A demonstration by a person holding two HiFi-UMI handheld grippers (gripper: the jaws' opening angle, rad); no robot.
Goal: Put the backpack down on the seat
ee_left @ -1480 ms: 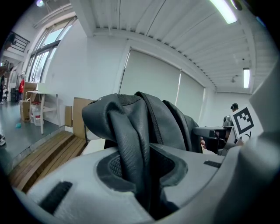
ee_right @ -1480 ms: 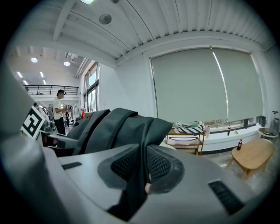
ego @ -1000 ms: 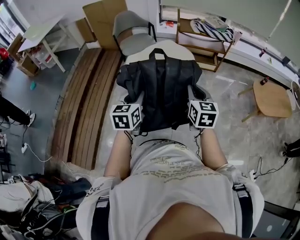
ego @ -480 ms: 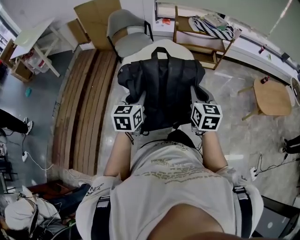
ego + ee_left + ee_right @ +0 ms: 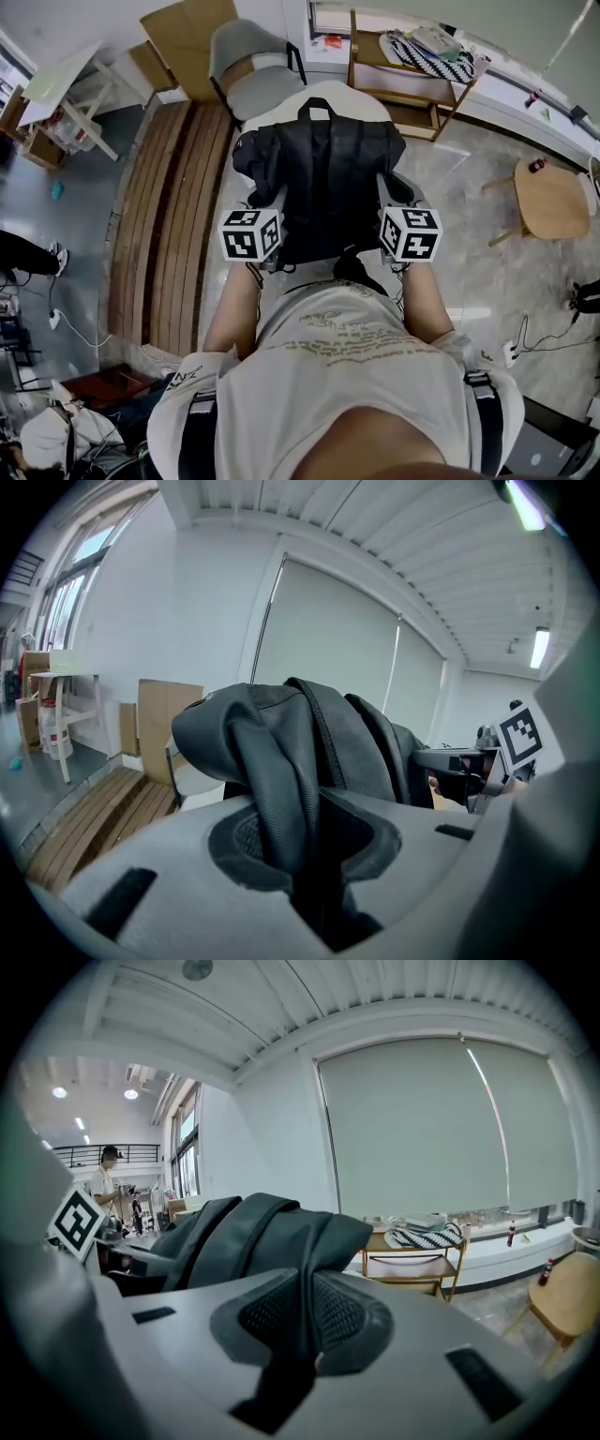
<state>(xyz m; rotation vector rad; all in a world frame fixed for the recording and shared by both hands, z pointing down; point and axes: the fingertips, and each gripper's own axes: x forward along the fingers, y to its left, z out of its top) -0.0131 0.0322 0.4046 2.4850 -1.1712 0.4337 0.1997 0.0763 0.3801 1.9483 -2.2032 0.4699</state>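
The backpack [image 5: 330, 178] was made of black, faintly grained, leather-like material with a dull sheen. It was broadly rectangular and soft-sided, with a small loop handle standing up at its far end and a flat webbing strap running down its middle. Its sides bulged and creased where they were gripped.

It hung between the two tools in front of the person's chest, above a pale, rounded seat [image 5: 281, 105] whose smooth edge showed past the bag's far end. Whether the bag touched that seat could not be told.

The left tool [image 5: 277, 194] was clamped on a thick fold of the bag's left side. In the left gripper view, the dark fabric [image 5: 281, 752] rose in a rolled ridge out of the narrow gap between the grey jaws, pressed by their mesh-textured pads.

The right tool [image 5: 386, 189] was clamped on the right side. In the right gripper view, its pads pinched a thinner pleat of the same material [image 5: 272, 1232].

Beyond the seat stood a grey padded chair [image 5: 248, 66]. To the left, long wooden slats [image 5: 178, 206] lay on the floor.
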